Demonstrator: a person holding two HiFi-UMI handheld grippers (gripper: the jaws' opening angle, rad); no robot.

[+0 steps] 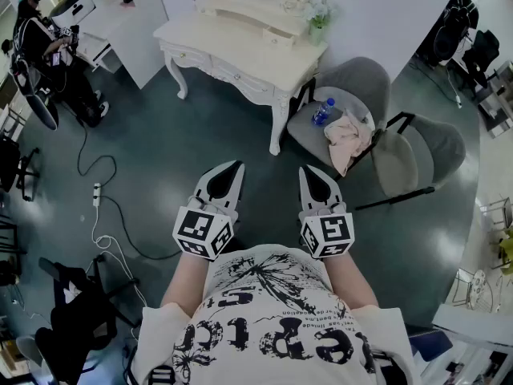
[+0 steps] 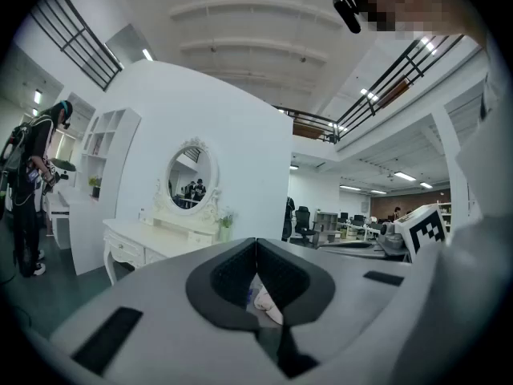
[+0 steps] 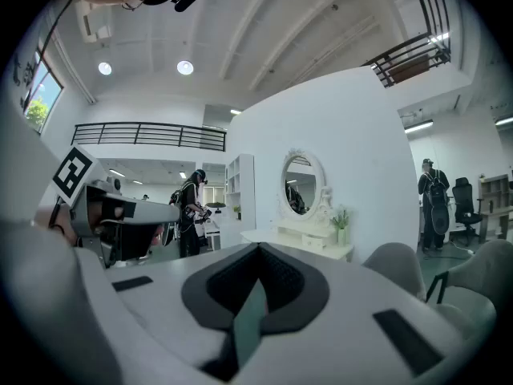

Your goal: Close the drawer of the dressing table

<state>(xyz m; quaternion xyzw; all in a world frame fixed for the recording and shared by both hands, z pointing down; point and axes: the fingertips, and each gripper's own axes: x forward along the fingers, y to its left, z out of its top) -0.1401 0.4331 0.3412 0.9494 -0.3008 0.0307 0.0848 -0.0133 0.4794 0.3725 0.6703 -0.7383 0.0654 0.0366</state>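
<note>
1. I have open floor (image 1: 200, 139) along the front of the bench (image 1: 232, 50).
2. Just right of the bench, a grey chair (image 1: 354, 77) crowds its corner leg.
3. A white cabinet (image 1: 132, 38) stands left of the bench, and a power strip (image 1: 96, 193) lies further left.

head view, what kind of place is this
Likely a big open office or studio with a staged bedroom corner: a white dressing table against a partition wall, balcony railing overhead.

Ahead of you stands the dressing table (image 1: 232, 42), with a plant (image 1: 318, 18) at its counter's back right corner. Right of it, a chair (image 1: 361, 79) carries a bottle (image 1: 322, 111) and a cloth (image 1: 349, 139).
</note>
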